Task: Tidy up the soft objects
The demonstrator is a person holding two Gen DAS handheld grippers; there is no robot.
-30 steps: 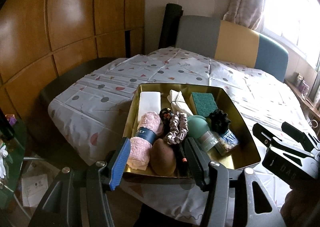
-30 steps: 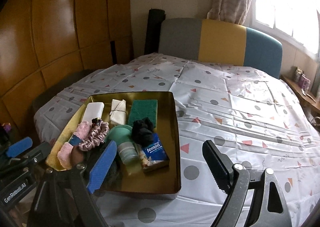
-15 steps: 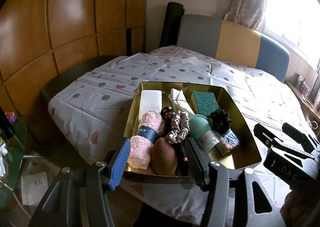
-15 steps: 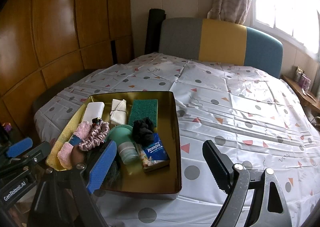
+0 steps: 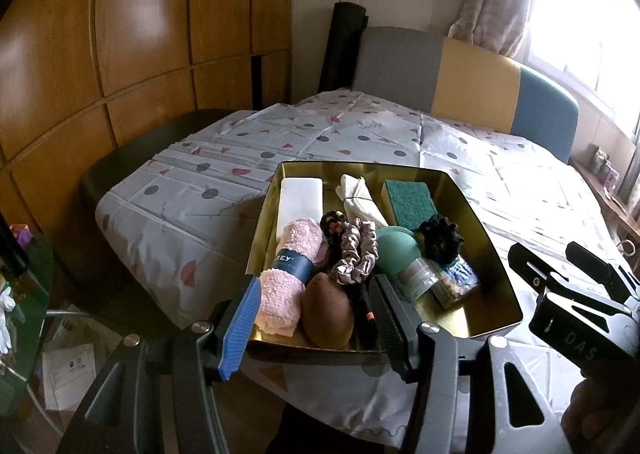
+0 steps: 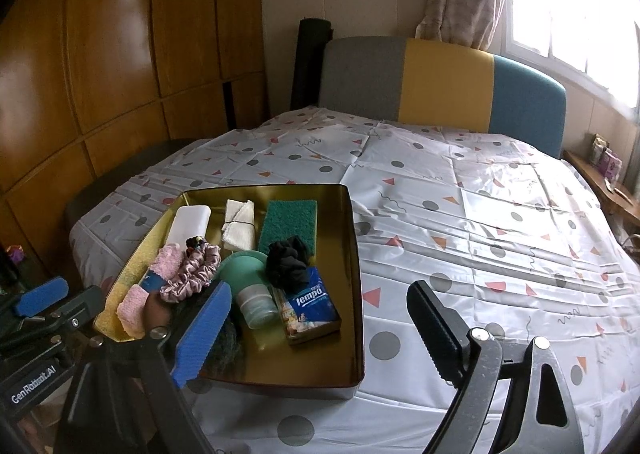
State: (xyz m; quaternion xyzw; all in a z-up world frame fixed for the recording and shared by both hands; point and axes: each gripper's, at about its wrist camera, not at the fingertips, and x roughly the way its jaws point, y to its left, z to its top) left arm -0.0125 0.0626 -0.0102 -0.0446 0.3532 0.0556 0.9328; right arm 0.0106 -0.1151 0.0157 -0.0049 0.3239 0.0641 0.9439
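A gold tin tray [image 5: 496, 282] [image 6: 356, 254] on the table holds soft things: a pink towel roll [image 5: 288, 266], a brown egg-shaped sponge [image 5: 326, 312], a satin scrunchie [image 5: 356, 254] [image 6: 192, 274], a black scrunchie [image 5: 440, 236] [image 6: 288, 262], a green scouring sponge [image 5: 408, 200] [image 6: 288, 220], a white block [image 5: 300, 202], a tied cloth [image 5: 358, 196], a teal sponge on a jar [image 5: 398, 250] and a tissue pack [image 6: 312, 306]. My left gripper [image 5: 314, 326] is open at the tray's near edge. My right gripper [image 6: 320, 334] is open over the tray's near right corner.
The table wears a white spotted cloth [image 6: 480, 222]. A grey, yellow and blue chair back [image 6: 440, 82] stands behind it. Wooden wall panels [image 5: 120, 54] are on the left. A glass side table [image 5: 24, 294] sits low at the left.
Both views have barely shifted. The grippers stay open and the things in the tray have not moved.
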